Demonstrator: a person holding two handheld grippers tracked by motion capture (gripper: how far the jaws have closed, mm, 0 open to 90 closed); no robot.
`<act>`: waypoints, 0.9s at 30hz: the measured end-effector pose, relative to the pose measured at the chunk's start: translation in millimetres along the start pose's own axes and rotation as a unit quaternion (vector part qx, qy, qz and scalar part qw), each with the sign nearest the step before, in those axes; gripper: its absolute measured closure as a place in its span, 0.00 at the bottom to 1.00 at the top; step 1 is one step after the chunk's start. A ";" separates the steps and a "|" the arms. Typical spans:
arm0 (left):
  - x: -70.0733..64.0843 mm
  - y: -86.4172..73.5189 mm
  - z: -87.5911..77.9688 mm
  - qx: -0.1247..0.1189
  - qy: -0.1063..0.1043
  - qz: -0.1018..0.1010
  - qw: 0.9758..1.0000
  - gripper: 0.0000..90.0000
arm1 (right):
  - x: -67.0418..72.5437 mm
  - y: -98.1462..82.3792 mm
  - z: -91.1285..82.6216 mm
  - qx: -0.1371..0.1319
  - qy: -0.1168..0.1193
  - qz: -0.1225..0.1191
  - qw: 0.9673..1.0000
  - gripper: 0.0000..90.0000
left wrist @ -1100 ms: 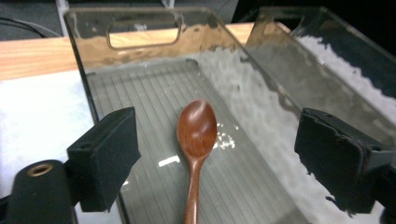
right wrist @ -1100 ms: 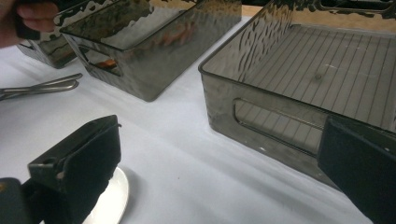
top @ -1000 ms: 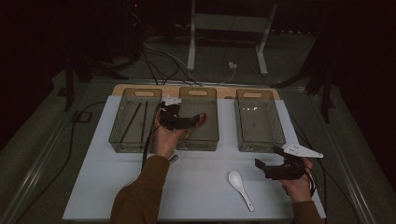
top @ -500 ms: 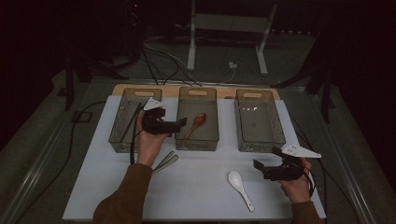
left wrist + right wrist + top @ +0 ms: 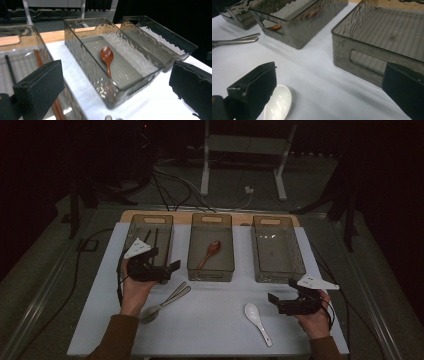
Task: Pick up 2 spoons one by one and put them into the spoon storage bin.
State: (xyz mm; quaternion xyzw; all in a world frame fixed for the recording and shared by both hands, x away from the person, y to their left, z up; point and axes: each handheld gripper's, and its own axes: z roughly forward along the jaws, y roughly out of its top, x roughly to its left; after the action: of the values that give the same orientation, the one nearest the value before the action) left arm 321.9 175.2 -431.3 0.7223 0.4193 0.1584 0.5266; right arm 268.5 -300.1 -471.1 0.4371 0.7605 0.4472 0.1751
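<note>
across the middle of the frame, a white surface (image 5: 215, 320) carries three clear bins. the middle bin (image 5: 211, 270) holds a brown spoon (image 5: 210, 251); the left bin (image 5: 150, 227) holds chopsticks. at lower left, the left gripper (image 5: 170, 268) hovers wide open and empty above two metal spoons (image 5: 165, 302). at lower right, the right gripper (image 5: 276, 301), wide open and empty, sits just beside the white spoon (image 5: 257, 316). the smooth spoon could slip sideways if pinched off-centre.

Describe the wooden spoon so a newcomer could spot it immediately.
Three clear bins stand in a row at the far side of the white table. In the middle bin lies the wooden spoon, reddish brown, unlike the white spoon and metal spoons outside on the table.
</note>
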 end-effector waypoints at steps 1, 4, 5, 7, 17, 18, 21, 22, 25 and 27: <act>-0.1 -2.5 -3.7 0.000 0.002 0.005 1.000 0.01 | 1.4 0.2 0.8 0.001 0.001 -0.001 1.000 0.00; -0.3 -10.8 -15.1 -0.004 0.000 0.012 1.000 0.01 | 5.5 0.3 2.3 0.006 0.003 -0.006 1.000 0.00; -0.4 -13.6 -18.8 -0.004 0.002 0.016 1.000 0.01 | 6.7 0.2 2.6 0.007 0.004 -0.007 1.000 0.00; -0.9 -19.6 -25.7 -0.008 0.003 0.023 1.000 0.01 | 9.2 -0.3 3.1 0.010 0.006 -0.009 1.000 0.00; -1.1 -46.7 -49.9 -0.010 0.015 0.016 1.000 0.01 | 21.9 -7.0 10.0 0.038 0.011 -0.020 0.999 0.00; -1.4 -49.3 -51.1 -0.009 0.016 0.015 1.000 0.01 | 23.4 -7.8 10.8 0.040 0.012 -0.020 0.999 0.00; -2.7 -57.2 -55.2 -0.011 0.017 0.010 1.000 0.01 | 28.0 -10.4 13.6 0.050 0.015 -0.024 0.998 0.00; -2.7 -59.7 -56.6 -0.013 0.018 0.008 1.000 0.01 | 29.7 -11.3 14.6 0.053 0.016 -0.025 0.998 0.00; -0.8 -65.1 -59.1 -0.013 0.021 0.000 1.000 0.01 | 34.7 -13.7 17.2 0.063 0.019 -0.028 0.997 0.00; 0.7 -66.9 -60.5 -0.012 0.027 -0.002 1.000 0.01 | 38.1 -15.7 18.1 0.068 0.022 -0.032 0.997 0.00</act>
State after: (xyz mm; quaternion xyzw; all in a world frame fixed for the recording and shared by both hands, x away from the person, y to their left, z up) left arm 252.4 220.0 -467.4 0.7102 0.4329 0.1816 0.5246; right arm 251.3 -262.7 -489.2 0.4136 0.8062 0.3984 0.1423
